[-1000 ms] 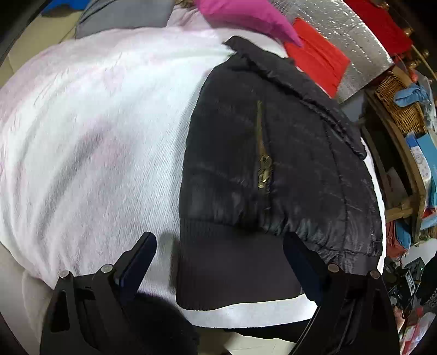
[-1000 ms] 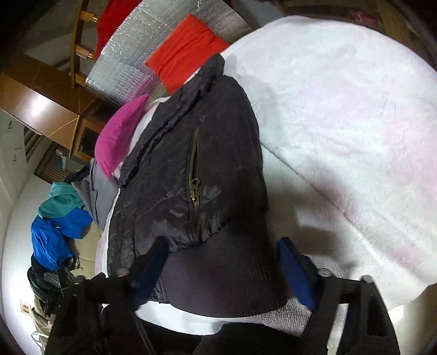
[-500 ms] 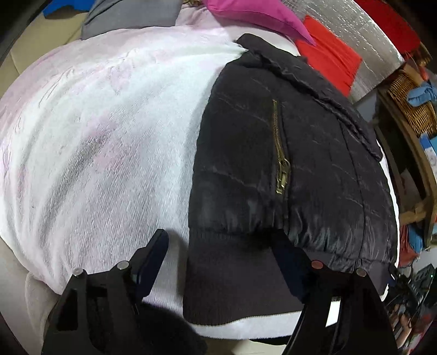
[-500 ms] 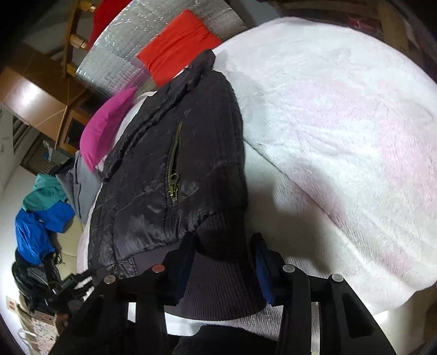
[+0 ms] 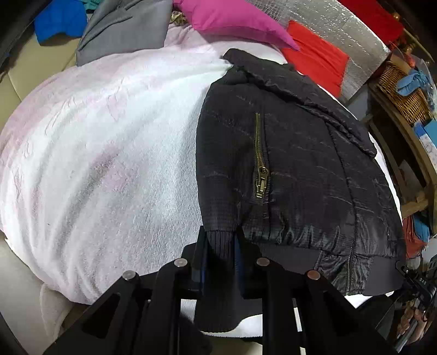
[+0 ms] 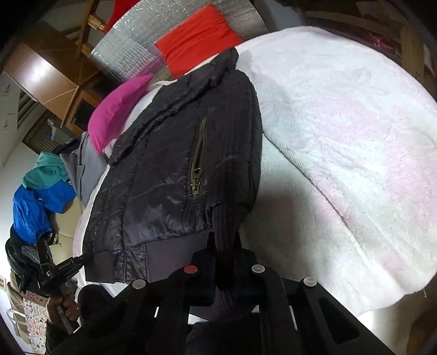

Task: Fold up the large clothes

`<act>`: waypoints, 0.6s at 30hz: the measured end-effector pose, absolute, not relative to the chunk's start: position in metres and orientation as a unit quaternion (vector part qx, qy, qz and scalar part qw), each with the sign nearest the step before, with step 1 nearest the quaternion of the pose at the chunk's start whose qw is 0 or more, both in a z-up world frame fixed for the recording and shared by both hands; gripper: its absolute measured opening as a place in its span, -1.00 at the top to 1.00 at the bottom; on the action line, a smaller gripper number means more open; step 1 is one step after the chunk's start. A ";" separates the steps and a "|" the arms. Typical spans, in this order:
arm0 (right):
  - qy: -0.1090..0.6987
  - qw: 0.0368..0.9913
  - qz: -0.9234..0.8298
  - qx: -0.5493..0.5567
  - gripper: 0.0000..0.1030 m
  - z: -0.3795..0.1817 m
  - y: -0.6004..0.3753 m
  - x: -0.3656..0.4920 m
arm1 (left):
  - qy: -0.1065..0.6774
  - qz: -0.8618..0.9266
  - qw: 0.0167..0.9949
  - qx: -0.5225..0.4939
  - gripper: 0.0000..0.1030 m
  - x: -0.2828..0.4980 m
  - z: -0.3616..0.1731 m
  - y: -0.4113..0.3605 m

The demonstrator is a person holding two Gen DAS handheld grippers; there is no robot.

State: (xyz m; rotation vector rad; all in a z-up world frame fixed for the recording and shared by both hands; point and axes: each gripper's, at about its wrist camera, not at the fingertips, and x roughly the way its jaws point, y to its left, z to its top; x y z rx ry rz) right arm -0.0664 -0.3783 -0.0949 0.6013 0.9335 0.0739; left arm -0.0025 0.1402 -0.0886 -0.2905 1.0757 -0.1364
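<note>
A black padded jacket [image 5: 295, 163] with a brass pocket zip lies folded on the white-pink fluffy blanket [image 5: 109, 153]. It also shows in the right wrist view [image 6: 169, 174]. My left gripper [image 5: 220, 245] is shut on the ribbed hem at the jacket's near left corner. My right gripper [image 6: 225, 245] is shut on the ribbed hem at the near right corner. The other gripper shows at the far hem end in each view.
A magenta pillow [image 5: 232, 21], a grey cushion [image 5: 125, 30], a red cloth [image 5: 316, 57] and silver foil [image 5: 341, 24] lie behind the jacket. A wicker basket [image 5: 404, 92] on wooden shelves stands at the right. Blue and teal clothes [image 6: 38, 196] hang at the left.
Both grippers moved forward onto the jacket's ribbed hem and closed on it. The right closed first, the left after. The hem corners are now pinched and slightly bunched.
</note>
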 end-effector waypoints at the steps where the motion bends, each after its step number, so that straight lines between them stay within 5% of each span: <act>1: 0.447 0.846 0.032 0.288 0.83 -0.099 -0.380 -0.067 | 0.510 -0.066 0.847 -0.135 0.65 -0.003 -0.088 0.140; 6: 0.443 0.836 0.037 0.321 0.61 -0.116 -0.389 -0.064 | 0.527 -0.064 0.833 -0.159 0.32 0.007 -0.098 0.141; 8: 0.435 0.841 0.033 0.321 0.21 -0.113 -0.391 -0.062 | 0.522 -0.061 0.831 -0.181 -0.09 0.009 -0.099 0.146; 9: 0.430 0.843 0.026 0.321 -0.26 -0.112 -0.393 -0.062 | 0.518 -0.057 0.834 -0.180 -0.17 0.009 -0.098 0.146; 10: 0.426 0.847 0.019 0.317 -0.39 -0.111 -0.394 -0.061 | 0.515 -0.052 0.837 -0.176 -0.20 0.009 -0.098 0.145; 15: 0.434 0.843 0.024 0.317 -0.34 -0.118 -0.390 -0.041 | 0.525 -0.068 0.832 -0.165 -0.20 0.014 -0.107 0.130; 18: 0.448 0.839 0.028 0.308 0.30 -0.122 -0.380 -0.029 | 0.522 -0.068 0.834 -0.167 -0.20 0.016 -0.110 0.127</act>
